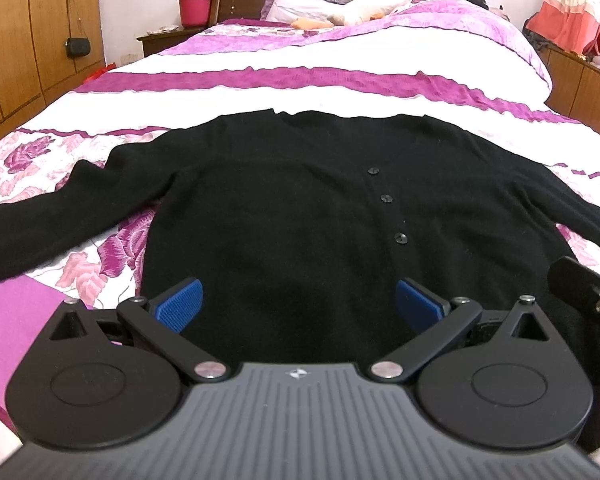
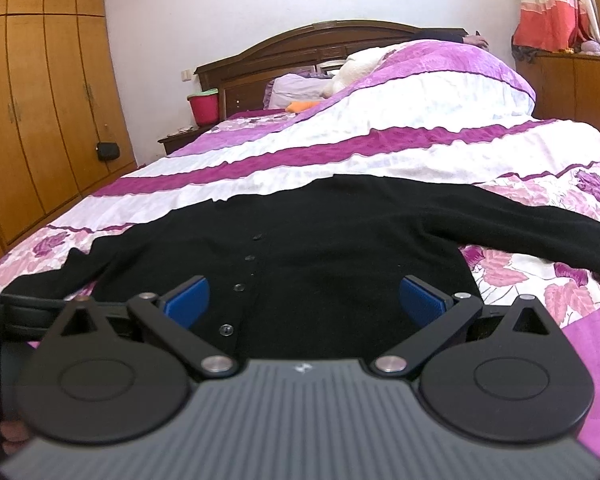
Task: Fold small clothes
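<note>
A black buttoned cardigan (image 1: 300, 192) lies flat on the bed, hem towards me, both sleeves spread out to the sides. It also shows in the right wrist view (image 2: 320, 240). My left gripper (image 1: 298, 300) is open and empty, its blue pads (image 1: 180, 306) wide apart just above the hem on the cardigan's left half. My right gripper (image 2: 304, 300) is open and empty above the hem on the right half, right of the button row (image 2: 238, 287). The right gripper's edge shows in the left wrist view (image 1: 588, 292).
The bed carries a purple, pink and white floral quilt (image 1: 340, 64) with pillows (image 1: 300, 4) and a heaped duvet at the wooden headboard (image 2: 324, 40). A red bucket (image 1: 195, 8) sits on a nightstand at left. Wooden wardrobes (image 2: 40, 100) line the left wall.
</note>
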A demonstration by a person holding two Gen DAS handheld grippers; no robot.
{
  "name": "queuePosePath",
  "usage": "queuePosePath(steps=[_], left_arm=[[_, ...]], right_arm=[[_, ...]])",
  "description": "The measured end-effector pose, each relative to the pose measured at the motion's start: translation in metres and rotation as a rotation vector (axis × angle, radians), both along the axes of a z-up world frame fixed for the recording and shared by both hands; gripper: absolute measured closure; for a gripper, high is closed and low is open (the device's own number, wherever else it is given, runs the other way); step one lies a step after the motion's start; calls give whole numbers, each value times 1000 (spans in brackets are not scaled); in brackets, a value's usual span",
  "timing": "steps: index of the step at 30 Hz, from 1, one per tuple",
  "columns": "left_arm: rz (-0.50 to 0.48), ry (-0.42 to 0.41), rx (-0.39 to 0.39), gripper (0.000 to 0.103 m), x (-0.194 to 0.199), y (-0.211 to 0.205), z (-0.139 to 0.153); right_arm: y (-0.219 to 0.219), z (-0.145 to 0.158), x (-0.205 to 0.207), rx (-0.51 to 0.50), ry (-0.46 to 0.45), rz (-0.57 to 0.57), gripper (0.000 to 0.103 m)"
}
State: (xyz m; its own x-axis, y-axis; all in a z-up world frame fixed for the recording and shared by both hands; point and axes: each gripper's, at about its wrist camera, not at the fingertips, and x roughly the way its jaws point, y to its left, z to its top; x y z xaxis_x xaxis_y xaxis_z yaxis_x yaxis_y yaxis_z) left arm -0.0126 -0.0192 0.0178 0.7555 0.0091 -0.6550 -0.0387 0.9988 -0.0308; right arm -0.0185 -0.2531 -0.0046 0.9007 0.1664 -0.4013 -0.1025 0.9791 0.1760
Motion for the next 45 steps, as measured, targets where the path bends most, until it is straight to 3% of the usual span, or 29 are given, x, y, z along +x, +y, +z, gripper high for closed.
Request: queuePosePath(steps=[22,35,45], left_arm=[[-1,40,31,0,30,-13,-4],[18,56,57,0,54,-15,-2],[18,90,73,0,67,-22,-11]], right_arm=[[-41,-9,29,35,35,-76,0],[-109,-17,56,-69,66,-234,0],[-167,-46,86,-172,179,-317,0]])
